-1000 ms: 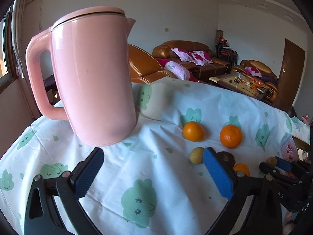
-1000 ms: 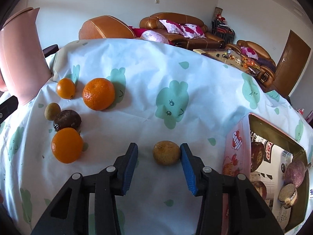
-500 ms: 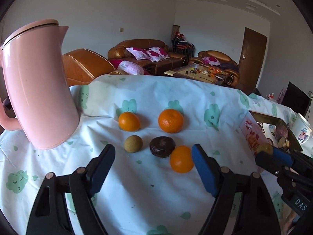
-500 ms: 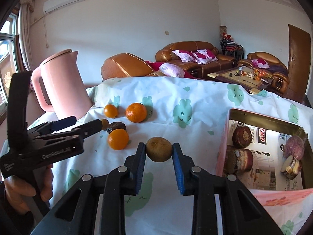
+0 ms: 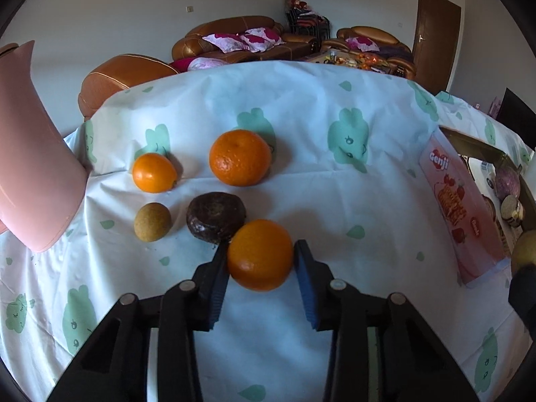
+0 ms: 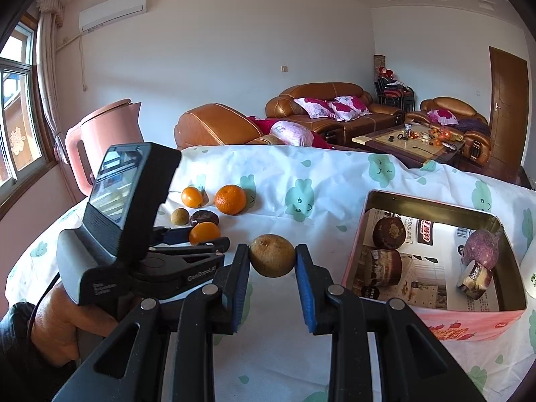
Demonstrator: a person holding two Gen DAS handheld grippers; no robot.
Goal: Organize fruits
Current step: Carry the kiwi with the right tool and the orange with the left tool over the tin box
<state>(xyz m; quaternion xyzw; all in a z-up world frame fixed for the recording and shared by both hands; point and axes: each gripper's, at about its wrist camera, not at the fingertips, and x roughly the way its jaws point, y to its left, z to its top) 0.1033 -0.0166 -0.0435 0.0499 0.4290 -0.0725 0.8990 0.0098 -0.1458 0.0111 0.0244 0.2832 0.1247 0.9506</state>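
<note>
Gripping a brown-green fruit [image 6: 272, 255] between its blue pads, the right gripper [image 6: 272, 261] carries it lifted clear of the tablecloth [image 6: 321, 181], with the open tin box [image 6: 435, 326] lying at about three o'clock from it. At nine o'clock in that same view sits the left gripper [image 6: 201, 242], held in the person's hand [image 6: 57, 321]. Its jaws have just been closing around the nearest orange [image 5: 260, 254]; the left pad presses the peel, while the right pad looks to stand a hair off it, so I cannot tell whether the grip is firm yet.

From that orange outward in the left wrist view: a dark brown fruit [image 5: 216, 216] touches it at eleven o'clock, a small olive-coloured fruit [image 5: 152, 221] lies at ten o'clock, and further back rest a small orange [image 5: 154, 172] and a big orange [image 5: 240, 157]. The pink kettle [image 5: 30, 167] stands at nine o'clock.

Inside the box already lie several items, among them a brown round one [image 6: 389, 233] and a purple one [image 6: 482, 247]. By my judgement the task is roughly halfway: two fruits are in hand and three remain on the cloth.
</note>
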